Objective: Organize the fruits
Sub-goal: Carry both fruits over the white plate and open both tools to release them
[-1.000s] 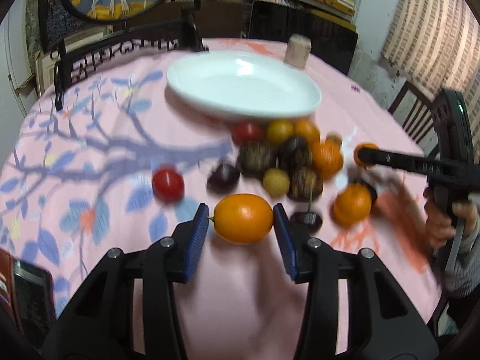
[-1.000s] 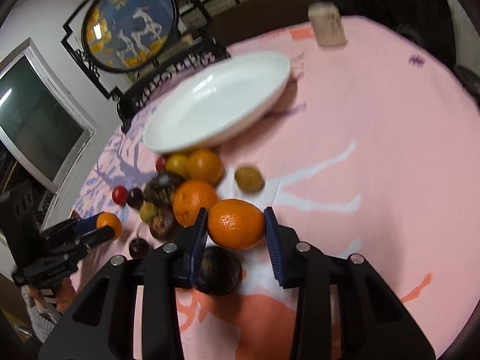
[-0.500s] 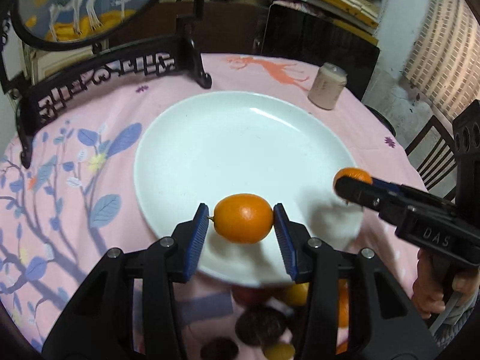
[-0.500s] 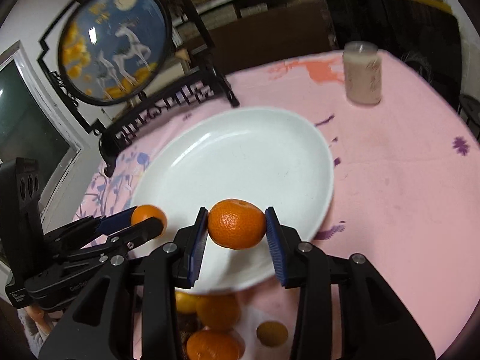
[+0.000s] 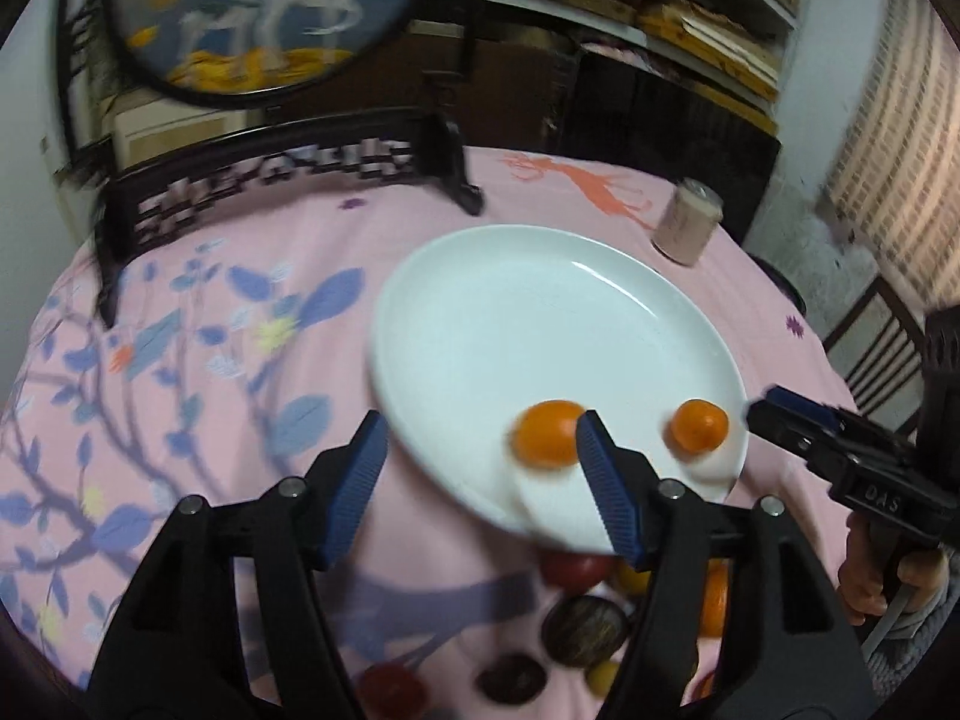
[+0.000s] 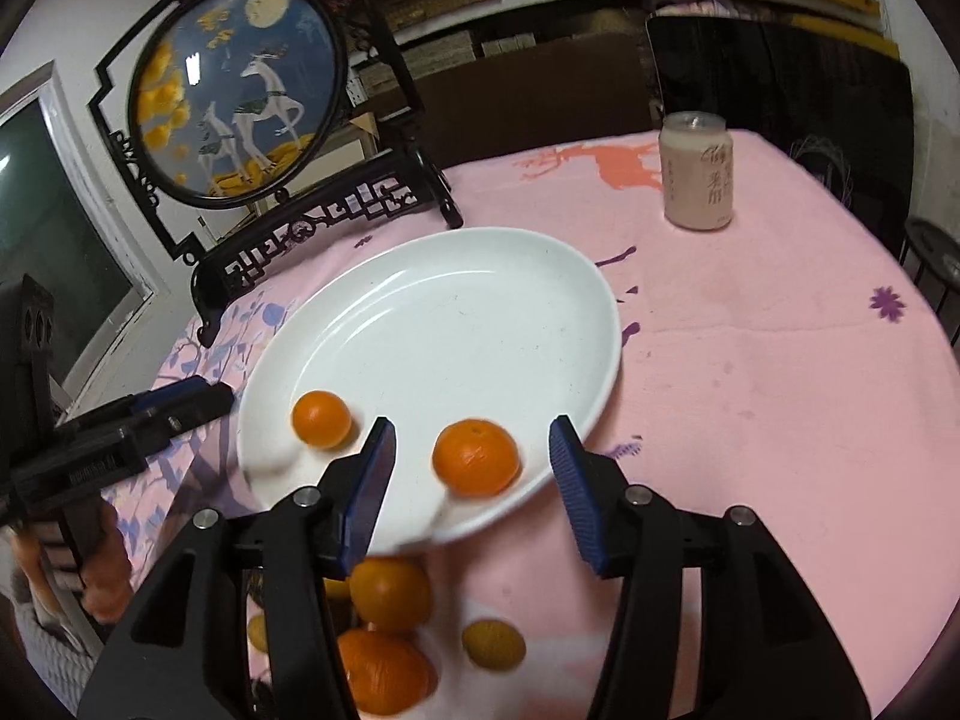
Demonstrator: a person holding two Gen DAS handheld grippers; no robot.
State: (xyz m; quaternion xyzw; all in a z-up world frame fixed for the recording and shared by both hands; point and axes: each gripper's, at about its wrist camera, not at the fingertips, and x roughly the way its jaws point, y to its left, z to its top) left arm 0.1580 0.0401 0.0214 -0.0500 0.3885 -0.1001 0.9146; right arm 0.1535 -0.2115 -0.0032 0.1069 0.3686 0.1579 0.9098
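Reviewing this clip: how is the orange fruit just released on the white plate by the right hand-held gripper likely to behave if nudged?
The orange fruit is round, so it would probably roll across the smooth white plate. The raised rim may stop it. Its edges look blurred, so it may not have settled.

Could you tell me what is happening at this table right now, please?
A person is moving fruit onto the white plate using two handheld grippers. The left gripper and right gripper have just been opening, each letting go of an orange fruit: the kumquat and the mandarin now lie on the plate. More fruit waits on the pink tablecloth.
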